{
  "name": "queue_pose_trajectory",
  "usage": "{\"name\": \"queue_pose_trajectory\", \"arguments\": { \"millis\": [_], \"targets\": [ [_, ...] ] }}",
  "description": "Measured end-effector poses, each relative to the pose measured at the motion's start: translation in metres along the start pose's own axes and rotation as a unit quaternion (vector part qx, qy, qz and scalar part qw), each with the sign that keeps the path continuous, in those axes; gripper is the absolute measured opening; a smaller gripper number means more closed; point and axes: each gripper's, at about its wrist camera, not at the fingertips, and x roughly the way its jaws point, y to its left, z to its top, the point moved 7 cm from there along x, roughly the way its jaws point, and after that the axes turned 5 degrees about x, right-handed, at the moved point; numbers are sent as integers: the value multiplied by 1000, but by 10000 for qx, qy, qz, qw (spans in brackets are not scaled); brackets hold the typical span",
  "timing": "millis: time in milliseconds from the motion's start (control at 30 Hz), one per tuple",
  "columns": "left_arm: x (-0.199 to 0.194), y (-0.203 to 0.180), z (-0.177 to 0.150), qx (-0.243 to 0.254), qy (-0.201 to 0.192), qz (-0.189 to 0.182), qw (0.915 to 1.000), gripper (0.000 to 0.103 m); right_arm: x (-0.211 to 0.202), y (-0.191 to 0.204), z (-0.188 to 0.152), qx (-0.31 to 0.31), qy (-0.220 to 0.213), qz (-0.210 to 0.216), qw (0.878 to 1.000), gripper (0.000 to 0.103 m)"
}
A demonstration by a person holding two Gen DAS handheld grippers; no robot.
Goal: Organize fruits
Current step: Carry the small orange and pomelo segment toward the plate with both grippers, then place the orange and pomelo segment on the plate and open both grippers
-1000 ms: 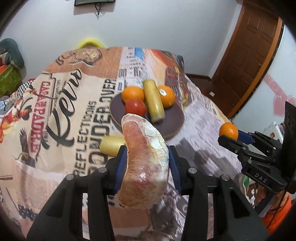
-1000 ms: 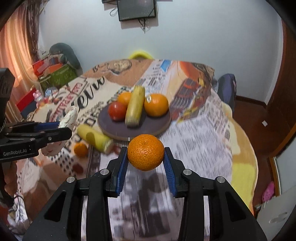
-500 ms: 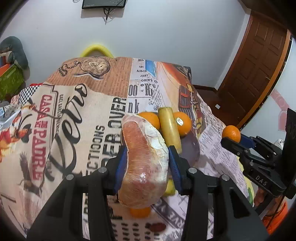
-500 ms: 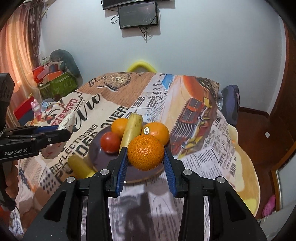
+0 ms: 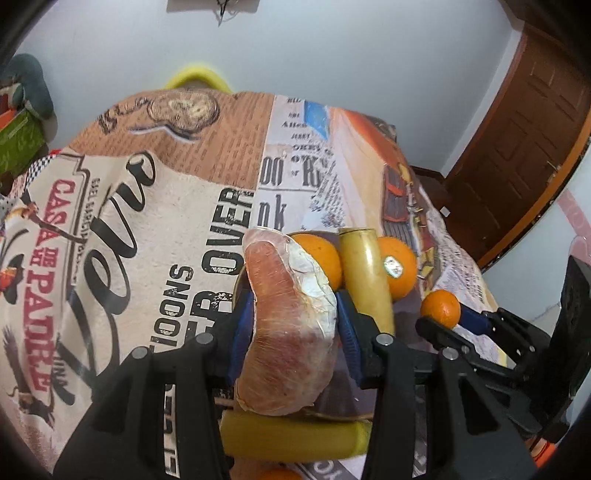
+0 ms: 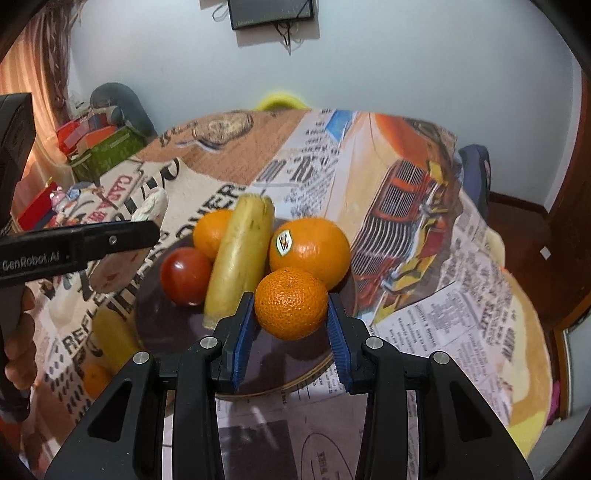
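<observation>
Sitting between right fingers (image 6: 245, 332): mandarin (image 6: 291, 303); pomelo segment (image 5: 288, 332) between left fingers (image 5: 240, 332).

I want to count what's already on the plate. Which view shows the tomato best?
The right wrist view: the tomato sits in plain sight on the plate, left of the banana. In the left wrist view the pomelo wedge in the left gripper hides it completely.

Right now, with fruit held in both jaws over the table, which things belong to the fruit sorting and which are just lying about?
Part of the job:
- pomelo segment in the left gripper
- mandarin in the right gripper
- dark plate with two oranges, a tomato and a banana
- loose banana beside the plate

Lying about:
- printed tablecloth
- green box
- wall screen
</observation>
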Motion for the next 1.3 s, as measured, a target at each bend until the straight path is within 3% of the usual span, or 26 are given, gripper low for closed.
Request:
{"name": "queue_pose_trajectory", "arguments": {
  "millis": [200, 633, 867, 1000, 1300],
  "targets": [
    [16, 2, 2, -211, 82, -161, 9996, 44, 17, -4, -3, 20, 158, -8, 9999, 35],
    [21, -3, -1, -89, 194, -113, 9997, 46, 24, -4, -3, -16, 261, 2, 9997, 39],
    [-9, -3, -4, 26, 58, -76, 10000, 46, 1, 0, 1, -52, 123, -17, 9999, 39],
    [-35, 3, -8, 110, -74, 24, 9999, 48, -19, 7, 2, -115, 1, 7, 9999, 47],
    [-88, 18, -35, 139, -177, 227, 9995, 49, -54, 30, -12, -226, -72, 87, 9997, 49]
  ]
}}
